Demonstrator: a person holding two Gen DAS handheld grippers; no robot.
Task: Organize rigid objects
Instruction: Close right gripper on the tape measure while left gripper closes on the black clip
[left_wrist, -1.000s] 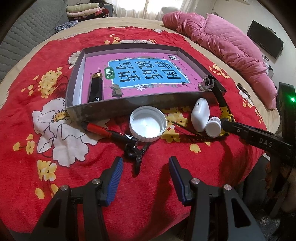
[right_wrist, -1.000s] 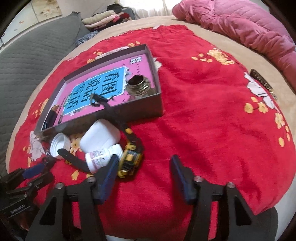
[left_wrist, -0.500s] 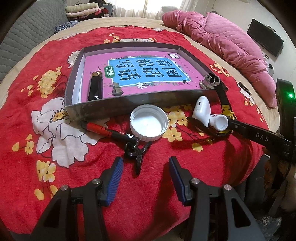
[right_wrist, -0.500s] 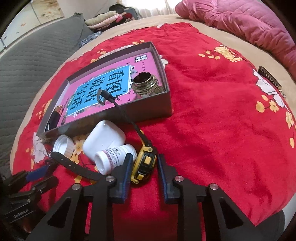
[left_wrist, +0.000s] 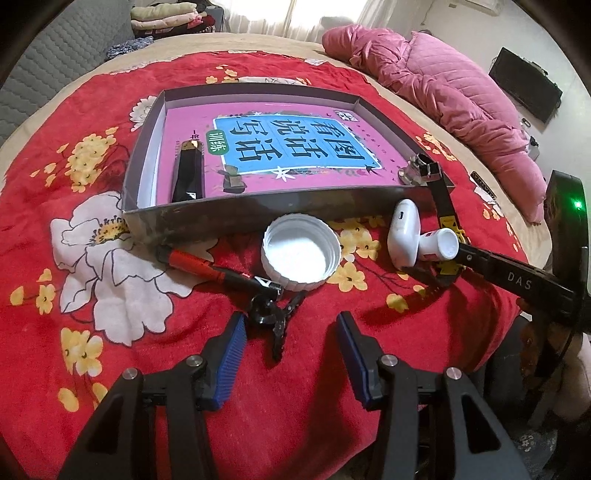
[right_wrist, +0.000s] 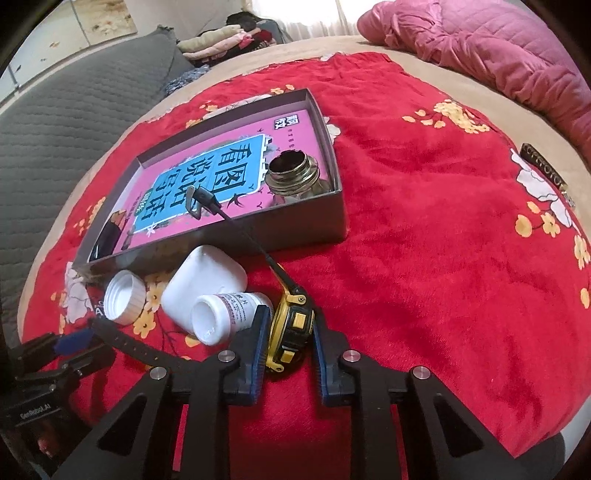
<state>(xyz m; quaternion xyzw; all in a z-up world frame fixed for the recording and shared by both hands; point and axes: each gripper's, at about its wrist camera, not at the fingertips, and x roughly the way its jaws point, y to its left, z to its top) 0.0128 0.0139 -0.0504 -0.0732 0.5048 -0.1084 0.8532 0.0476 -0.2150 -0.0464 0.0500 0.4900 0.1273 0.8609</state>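
Observation:
A yellow and black tape measure (right_wrist: 295, 314) lies on the red blanket. Its blade runs up over the wall of the grey box (right_wrist: 314, 229). My right gripper (right_wrist: 290, 322) is closing on the tape measure's body, and both blue pads touch its sides. A white pill bottle (right_wrist: 225, 317) and a white case (right_wrist: 207, 280) lie just left of it. My left gripper (left_wrist: 290, 321) stands open and holds nothing. It hovers over a black clip (left_wrist: 275, 317), near a white cap (left_wrist: 301, 254) and a red-handled tool (left_wrist: 192, 264).
The box holds a pink book, a brass-necked glass jar (right_wrist: 291, 173) and a black oblong item (left_wrist: 188, 173). A black strap (right_wrist: 140, 345) lies by the pill bottle. A pink quilt (left_wrist: 461, 96) is at the far right. The bed's edge is close below both grippers.
My right gripper's jaws have come together around the tape measure. The pill bottle has tipped and turned beside it. My left gripper has stayed where it was, still open.

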